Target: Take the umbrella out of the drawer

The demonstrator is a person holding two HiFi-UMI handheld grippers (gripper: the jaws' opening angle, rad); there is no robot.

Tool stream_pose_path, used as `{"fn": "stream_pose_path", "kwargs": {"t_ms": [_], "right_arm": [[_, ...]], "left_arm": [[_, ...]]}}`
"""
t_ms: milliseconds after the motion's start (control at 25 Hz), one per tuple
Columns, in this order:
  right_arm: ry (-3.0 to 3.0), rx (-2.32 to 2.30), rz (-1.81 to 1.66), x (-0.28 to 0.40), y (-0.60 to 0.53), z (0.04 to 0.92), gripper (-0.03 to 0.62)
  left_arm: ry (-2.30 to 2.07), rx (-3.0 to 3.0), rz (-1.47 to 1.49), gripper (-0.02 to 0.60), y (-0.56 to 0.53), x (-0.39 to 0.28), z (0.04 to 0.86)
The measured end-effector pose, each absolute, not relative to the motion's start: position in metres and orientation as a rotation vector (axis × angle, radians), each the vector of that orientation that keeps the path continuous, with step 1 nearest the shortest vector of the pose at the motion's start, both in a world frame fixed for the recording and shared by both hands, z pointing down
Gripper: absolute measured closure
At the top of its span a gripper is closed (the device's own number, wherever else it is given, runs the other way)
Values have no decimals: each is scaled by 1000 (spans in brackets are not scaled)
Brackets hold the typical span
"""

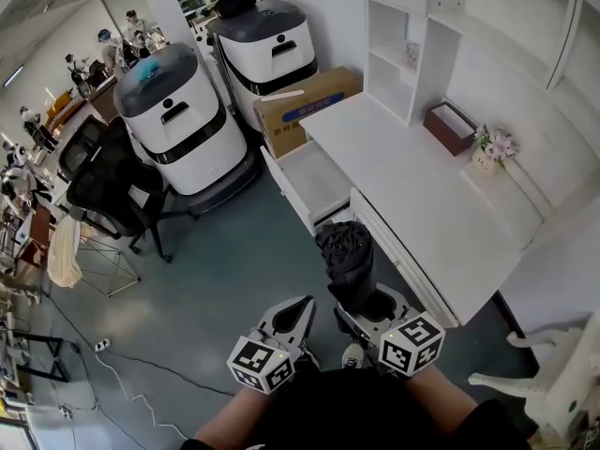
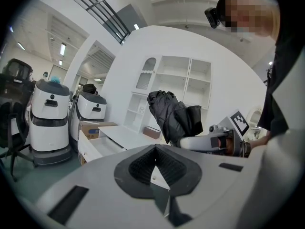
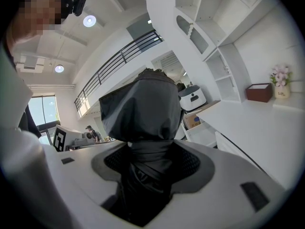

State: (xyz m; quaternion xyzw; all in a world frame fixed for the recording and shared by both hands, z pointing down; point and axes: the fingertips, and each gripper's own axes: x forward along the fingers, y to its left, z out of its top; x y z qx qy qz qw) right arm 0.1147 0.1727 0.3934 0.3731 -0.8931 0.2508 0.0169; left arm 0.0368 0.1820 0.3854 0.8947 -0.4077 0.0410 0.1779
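Right hand-held gripper (image 3: 152,163): jaws clamped on the folded black umbrella (image 3: 140,109), fabric bunched between the pads. The umbrella stands upright out of the jaws, clear of the drawer (image 1: 317,182), over the grey floor (image 1: 216,279) just beside the front of the white table (image 1: 422,190).

Left hand-held gripper (image 2: 156,168): jaws together, nothing between them, held just left of the right one.

Drawer pulled open at the table's far end. Cardboard box (image 1: 305,101) beyond it. On the table, a brown box (image 1: 450,127) and flowers (image 1: 493,145) near the shelves.
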Motion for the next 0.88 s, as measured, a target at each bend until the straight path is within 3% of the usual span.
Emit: {"fn": "stream_pose_path", "kwargs": {"t_ms": [880], "right_arm": [[-2775, 1170, 787, 125, 167, 398, 344]], "left_arm": [[-1156, 2529, 128, 584, 179, 45, 390]]}}
